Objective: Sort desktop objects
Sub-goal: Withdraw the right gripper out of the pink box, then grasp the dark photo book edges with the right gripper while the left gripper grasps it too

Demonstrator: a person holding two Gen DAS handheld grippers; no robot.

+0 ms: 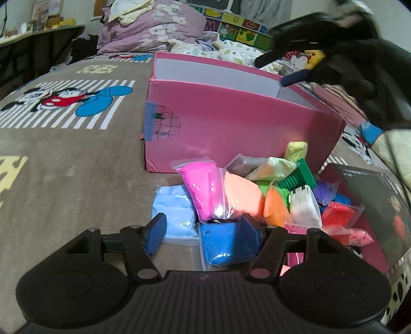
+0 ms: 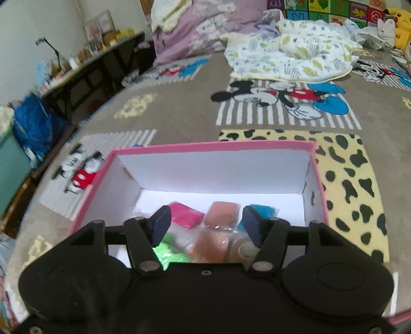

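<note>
A pile of clay bags lies on the rug in front of a pink box [image 1: 231, 123]. My left gripper [image 1: 203, 228] is open, its pads on either side of a dark blue bag [image 1: 223, 244], with a light blue bag [image 1: 174, 210] and a magenta bag [image 1: 203, 190] just beyond. My right gripper [image 2: 205, 223] is open and empty above the pink box [image 2: 213, 146]. Inside lie a magenta bag [image 2: 186, 214], a brown bag [image 2: 221, 213], a teal bag [image 2: 264, 210] and a green bag [image 2: 169, 253]. The right gripper also shows over the box's far side in the left wrist view [image 1: 295, 66].
A dark flat box [image 1: 372, 205] lies right of the pile. Orange [image 1: 274, 208], red [image 1: 336, 213], purple [image 1: 325, 192] and white [image 1: 305, 208] bags and a green comb tool [image 1: 300, 177] fill the pile. Bedding [image 2: 290, 56] and plush toys [image 2: 400, 23] lie beyond.
</note>
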